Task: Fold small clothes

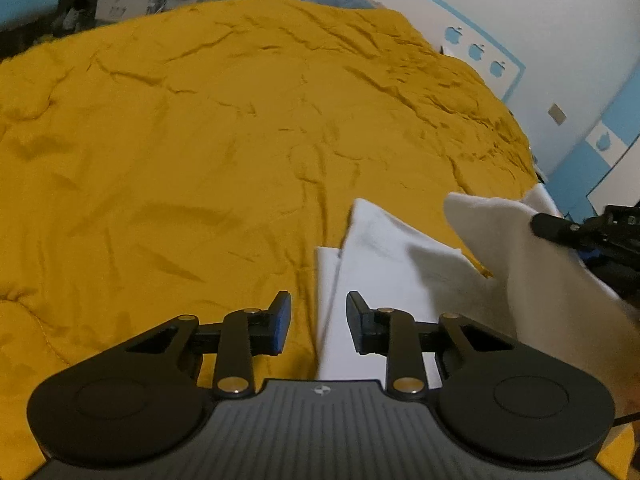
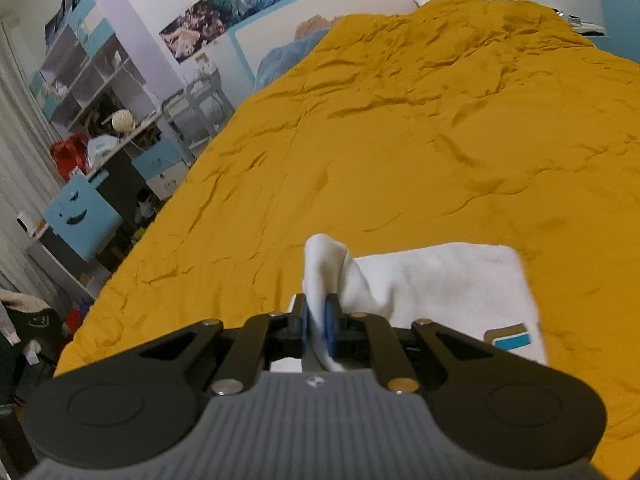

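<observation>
A small white garment [image 1: 392, 264] lies on the mustard-yellow bedspread [image 1: 200, 140]. My left gripper [image 1: 318, 322] is open and empty, its jaws astride the garment's left edge just above the bed. My right gripper [image 2: 318, 320] is shut on a bunched fold of the white garment [image 2: 440, 280] and lifts it off the bed. In the left wrist view the right gripper [image 1: 538, 224] shows at the right edge with the raised cloth draped from it. A blue and tan label [image 2: 510, 338] shows on the garment's near right corner.
The yellow bedspread [image 2: 400, 140] covers the whole bed. A blue pillow [image 2: 288, 60] lies at the headboard [image 2: 360, 12]. A desk, shelves and a blue chair [image 2: 80, 216] stand left of the bed. A wall [image 1: 560, 40] runs along the bed's right side.
</observation>
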{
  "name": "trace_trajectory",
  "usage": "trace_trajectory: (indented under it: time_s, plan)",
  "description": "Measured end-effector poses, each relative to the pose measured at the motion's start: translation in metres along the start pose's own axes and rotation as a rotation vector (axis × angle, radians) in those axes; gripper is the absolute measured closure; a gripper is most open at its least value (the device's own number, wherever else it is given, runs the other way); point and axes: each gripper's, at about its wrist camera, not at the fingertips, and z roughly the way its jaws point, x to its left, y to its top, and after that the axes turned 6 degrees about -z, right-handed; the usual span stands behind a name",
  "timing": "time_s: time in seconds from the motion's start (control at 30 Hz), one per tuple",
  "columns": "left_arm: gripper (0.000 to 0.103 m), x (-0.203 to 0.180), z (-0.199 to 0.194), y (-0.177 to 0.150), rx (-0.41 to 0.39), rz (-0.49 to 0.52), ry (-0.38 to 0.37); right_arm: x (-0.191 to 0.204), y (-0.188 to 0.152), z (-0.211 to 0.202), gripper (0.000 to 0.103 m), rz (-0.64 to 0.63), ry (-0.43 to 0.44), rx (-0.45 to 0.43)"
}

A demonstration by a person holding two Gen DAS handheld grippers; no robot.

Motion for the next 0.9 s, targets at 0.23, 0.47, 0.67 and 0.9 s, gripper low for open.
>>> trace_trajectory:
  time_s: [0.23, 0.47, 0.67, 0.9]
  plan:
    - [0.069, 0.016, 0.009, 0.003, 0.005, -0.013, -0.029, 0.037, -0.009, 0.052, 0.100, -0.026, -0.025, 0.000]
    - [0.069, 0.024, 0.017, 0.001, 0.020, -0.021, -0.028, 0.057, -0.027, 0.098, 0.100, -0.092, -0.054, 0.041]
    - [0.069, 0.025, 0.015, 0.001, 0.025, -0.033, -0.020, 0.060, -0.041, 0.121, 0.096, -0.129, -0.053, 0.138]
    - [0.069, 0.024, -0.019, -0.002, -0.001, -0.067, -0.062, 0.075, -0.034, 0.070, 0.086, -0.155, 0.033, 0.127]
